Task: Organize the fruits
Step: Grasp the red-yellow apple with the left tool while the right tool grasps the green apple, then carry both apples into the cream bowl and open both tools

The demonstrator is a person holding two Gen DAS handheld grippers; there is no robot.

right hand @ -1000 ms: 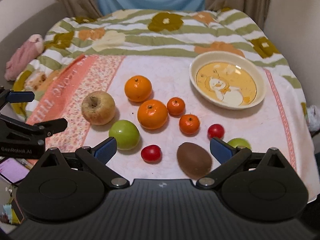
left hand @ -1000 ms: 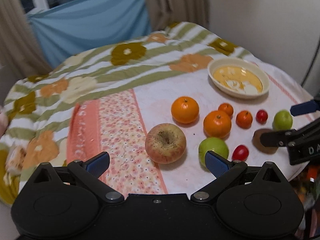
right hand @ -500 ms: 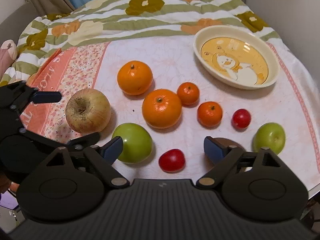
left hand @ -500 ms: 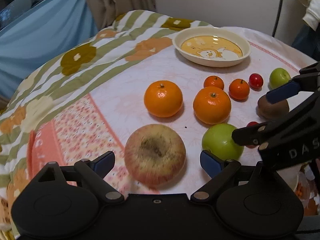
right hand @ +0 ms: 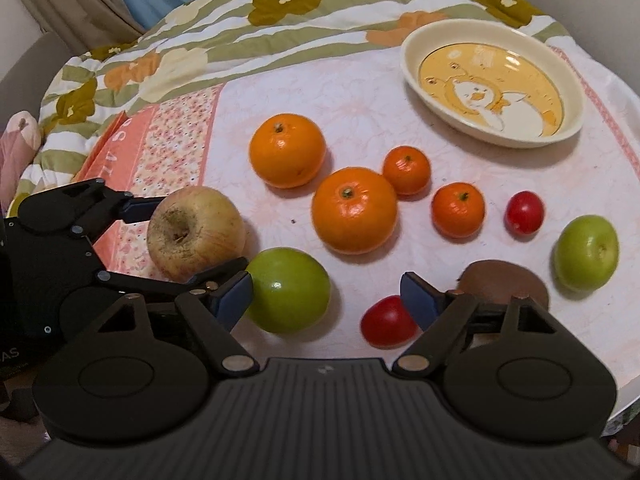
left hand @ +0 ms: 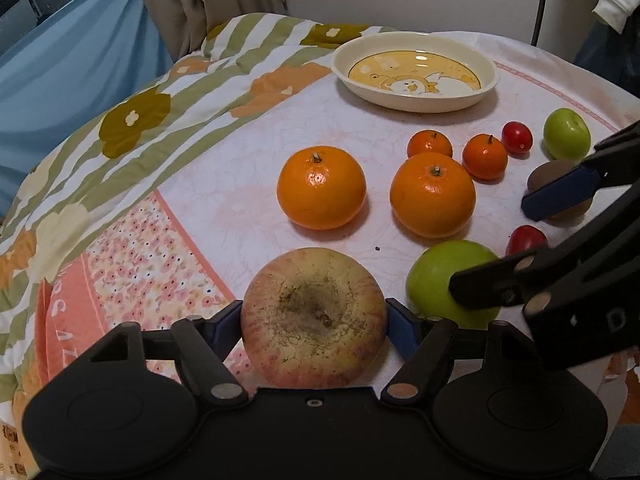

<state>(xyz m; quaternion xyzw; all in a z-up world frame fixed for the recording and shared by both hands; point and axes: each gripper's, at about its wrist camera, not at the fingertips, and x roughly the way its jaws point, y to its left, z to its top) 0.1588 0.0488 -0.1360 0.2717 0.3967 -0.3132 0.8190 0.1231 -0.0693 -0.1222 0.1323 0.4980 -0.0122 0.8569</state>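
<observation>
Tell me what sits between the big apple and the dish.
The apple sits between the left gripper's fingers. On a straight line to the dish lie two large oranges; carrying it over them avoids contact.

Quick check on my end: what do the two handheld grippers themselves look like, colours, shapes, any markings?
Both match. The left gripper and right gripper have matte black bodies with two round domed housings, angled black linkage arms with silver pivot pins, and blue pads on the fingers. The right body has a ribbed top surface. White lettering on each side is only partly readable. No cables or sleeves show.
</observation>
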